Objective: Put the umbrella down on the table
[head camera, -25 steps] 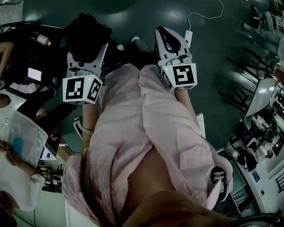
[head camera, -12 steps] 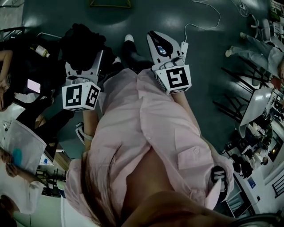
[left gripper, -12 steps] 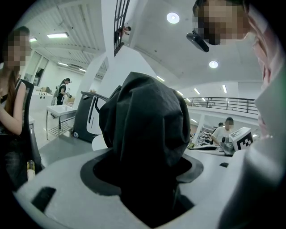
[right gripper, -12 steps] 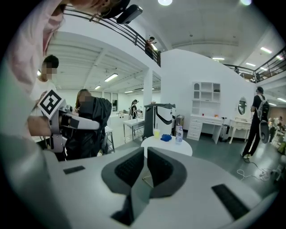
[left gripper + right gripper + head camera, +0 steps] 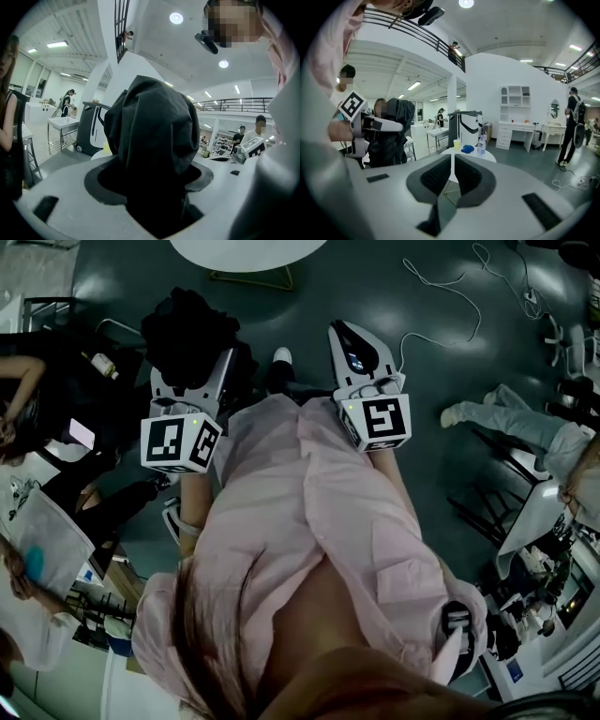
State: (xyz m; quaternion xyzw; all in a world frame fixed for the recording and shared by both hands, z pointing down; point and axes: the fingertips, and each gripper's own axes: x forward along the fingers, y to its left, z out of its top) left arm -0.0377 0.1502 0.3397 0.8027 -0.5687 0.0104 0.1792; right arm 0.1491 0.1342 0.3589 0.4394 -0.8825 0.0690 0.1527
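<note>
A black folded umbrella (image 5: 190, 326) hangs bunched in my left gripper (image 5: 193, 367), held out in front of the person's pink shirt. In the left gripper view the umbrella (image 5: 153, 136) fills the gap and the left gripper (image 5: 152, 190) is shut on its dark fabric. My right gripper (image 5: 347, 332) is level with it on the right, its jaws shut with nothing between them. The right gripper (image 5: 453, 165) points toward a round white table (image 5: 485, 158). That table's edge (image 5: 246, 253) shows at the top of the head view. The umbrella (image 5: 393, 133) also appears at the left of the right gripper view.
On the round table stand a yellow cup (image 5: 456, 144), a blue object (image 5: 468, 149) and a water bottle (image 5: 481, 146). White cables (image 5: 441, 310) lie on the dark floor. Another person's legs (image 5: 506, 423) are at the right, and seated people at the left.
The round table's edge has come into view at the top of the head view. Both grippers stay side by side, the left still holding the umbrella. Another person's legs have moved further into view at the right.
</note>
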